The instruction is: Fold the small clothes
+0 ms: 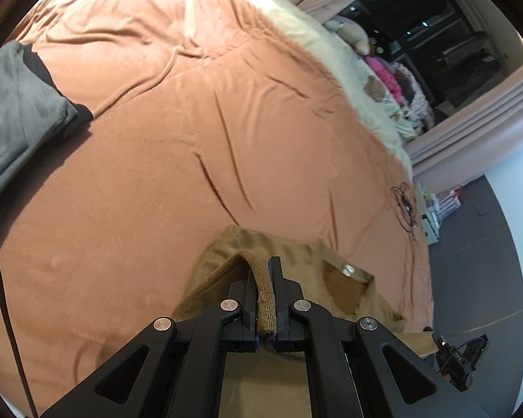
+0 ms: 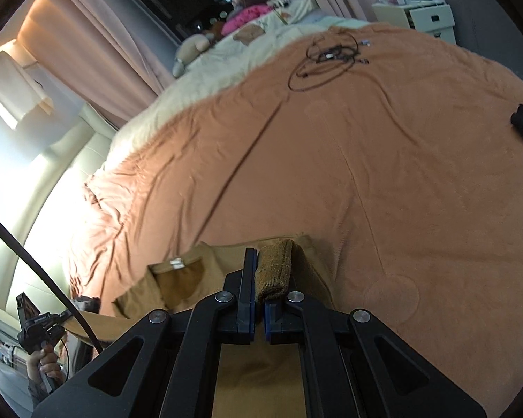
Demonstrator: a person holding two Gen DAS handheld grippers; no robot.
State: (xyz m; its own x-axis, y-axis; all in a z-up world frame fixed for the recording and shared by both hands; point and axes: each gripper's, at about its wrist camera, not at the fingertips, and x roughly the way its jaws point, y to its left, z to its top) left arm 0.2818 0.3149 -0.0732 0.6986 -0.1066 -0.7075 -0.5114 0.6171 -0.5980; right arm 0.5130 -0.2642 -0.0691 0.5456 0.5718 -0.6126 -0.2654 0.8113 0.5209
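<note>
A tan brown garment (image 1: 296, 264) with a darker neck patch and a small white label hangs in front of me above the orange bedspread. My left gripper (image 1: 265, 278) is shut on its ribbed knit hem (image 1: 263, 299). In the right wrist view the same garment (image 2: 191, 278) shows, and my right gripper (image 2: 259, 278) is shut on another part of the ribbed hem (image 2: 275, 271). Both grippers hold the garment lifted off the bed. The lower part of the garment is hidden behind the gripper bodies.
The orange bedspread (image 1: 191, 122) covers a wide bed. A grey and black garment (image 1: 17, 104) lies at its left edge. A coil of black cable (image 2: 327, 59) lies on the far side. Pillows and soft toys (image 2: 198, 45) sit at the head, curtains behind.
</note>
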